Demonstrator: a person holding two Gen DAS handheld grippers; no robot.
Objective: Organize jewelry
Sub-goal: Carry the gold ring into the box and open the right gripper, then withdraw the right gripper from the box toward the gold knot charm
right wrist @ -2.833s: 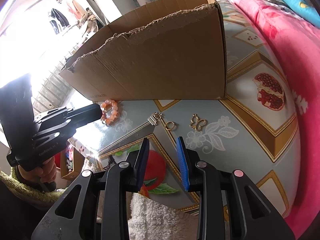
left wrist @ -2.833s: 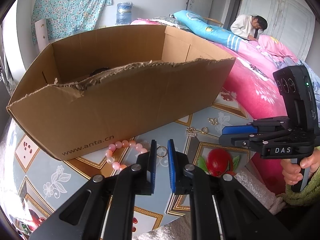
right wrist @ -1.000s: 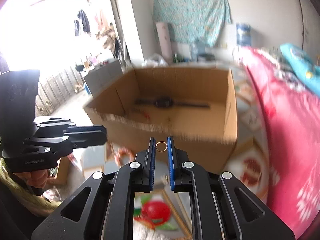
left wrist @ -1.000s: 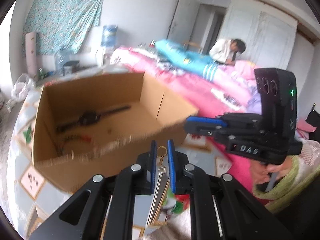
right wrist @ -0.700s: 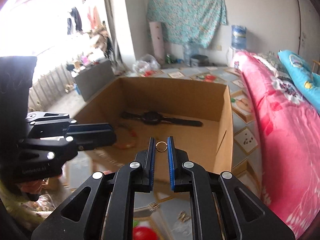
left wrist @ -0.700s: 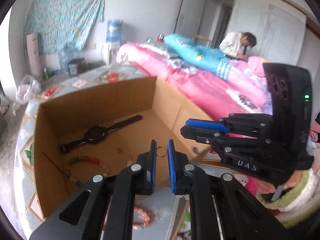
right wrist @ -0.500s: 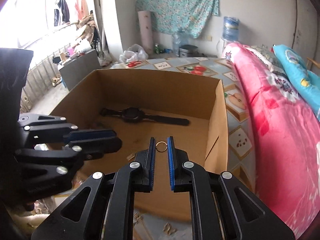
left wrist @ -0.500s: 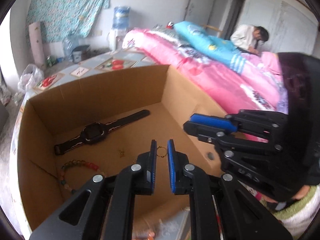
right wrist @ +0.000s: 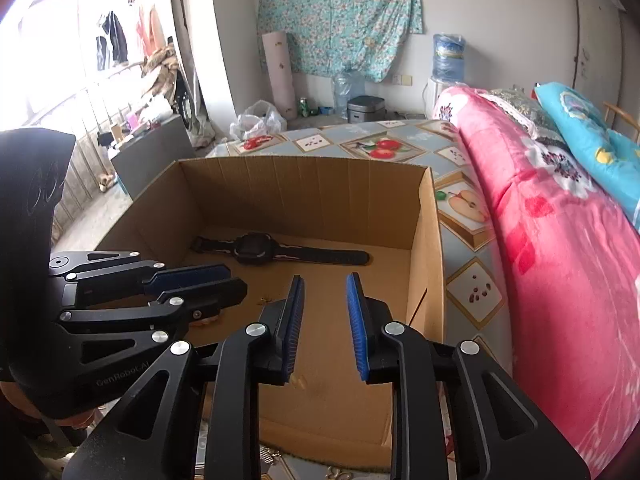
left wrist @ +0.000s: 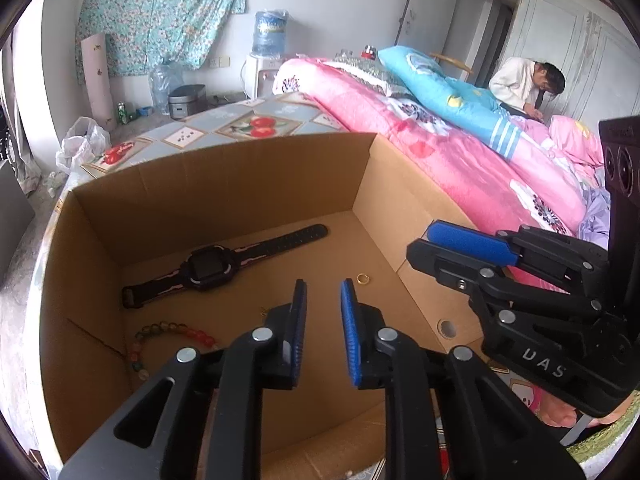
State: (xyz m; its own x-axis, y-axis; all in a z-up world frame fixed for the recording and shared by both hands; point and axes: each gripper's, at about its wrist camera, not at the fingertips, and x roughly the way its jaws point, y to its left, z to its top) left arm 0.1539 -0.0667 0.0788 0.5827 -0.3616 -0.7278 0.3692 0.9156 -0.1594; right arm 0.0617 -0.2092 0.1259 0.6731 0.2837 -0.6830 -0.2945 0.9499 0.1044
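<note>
Both grippers hang over the open cardboard box (left wrist: 224,184), side by side. The jaws of my left gripper (left wrist: 323,285) are opening and nothing is between them. A small gold ring (left wrist: 363,278) lies on the box floor just beyond its right fingertip. The jaws of my right gripper (right wrist: 324,278) are opening too, also with nothing between them. A black watch (left wrist: 212,266) (right wrist: 256,254) lies flat at the back of the box. A bead bracelet (left wrist: 160,336) sits at its left side, and a tiny gold piece (right wrist: 264,301) lies mid-floor.
The box stands on a table with a fruit-print cloth (right wrist: 380,144). Pink bedding (right wrist: 560,260) runs close along the right, and a person (left wrist: 524,84) sits at its far end. A few small gold pieces (right wrist: 336,472) lie on the table in front of the box.
Half a second ago each gripper pinched a small gold ring above the box. Both pairs of jaws have widened, the rings are out of them, and one ring lies on the box floor.
</note>
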